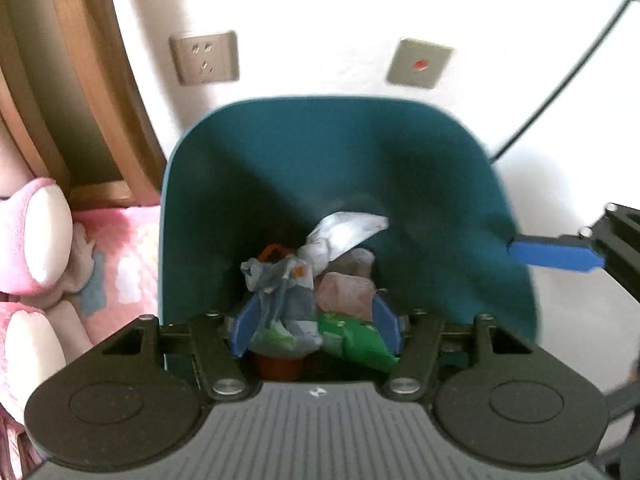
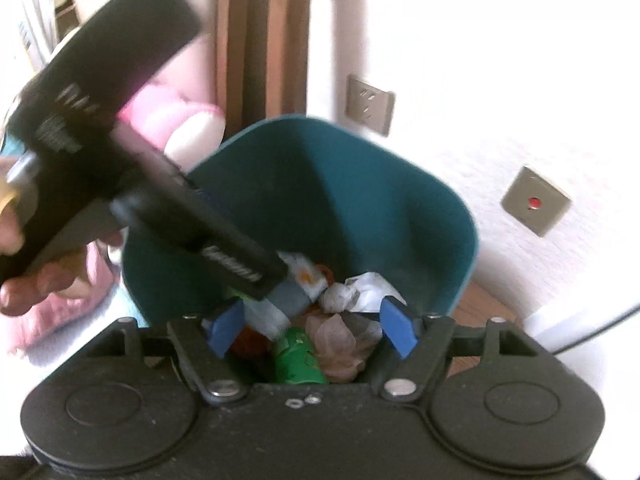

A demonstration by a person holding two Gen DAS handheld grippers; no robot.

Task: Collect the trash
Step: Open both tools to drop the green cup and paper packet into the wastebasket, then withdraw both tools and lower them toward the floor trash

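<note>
so your left gripper (image 1: 316, 328) was poking down into the teal trash bin (image 1: 420, 152), jaws spread wide and nothing pinched between them, just hanging over the pile. the trash was all sitting at the bottom of that bin: a crumpled white wrapper (image 1: 344, 228) on top, a greyish plastic bag (image 1: 280, 288) under it, a pinkish bag (image 1: 346, 292) just beside that, and a green packet (image 1: 356, 340) lowest in the left wrist view.

your right gripper (image 2: 312, 330) was over the same bin (image 2: 360, 184), fingers apart too and holding nothing, with the green packet (image 2: 298, 356) and pinkish bag (image 2: 340, 344) right between the blue pads (image 2: 396, 328). in the right wrist view your left gripper's body (image 2: 120, 120) cut across from the left, its tip down among the trash.

wall socket (image 1: 205, 57) and a switch plate with a red dot (image 1: 420, 63) sat on the wall behind the bin, pink plush stuff (image 1: 36, 236) off to the left.
</note>
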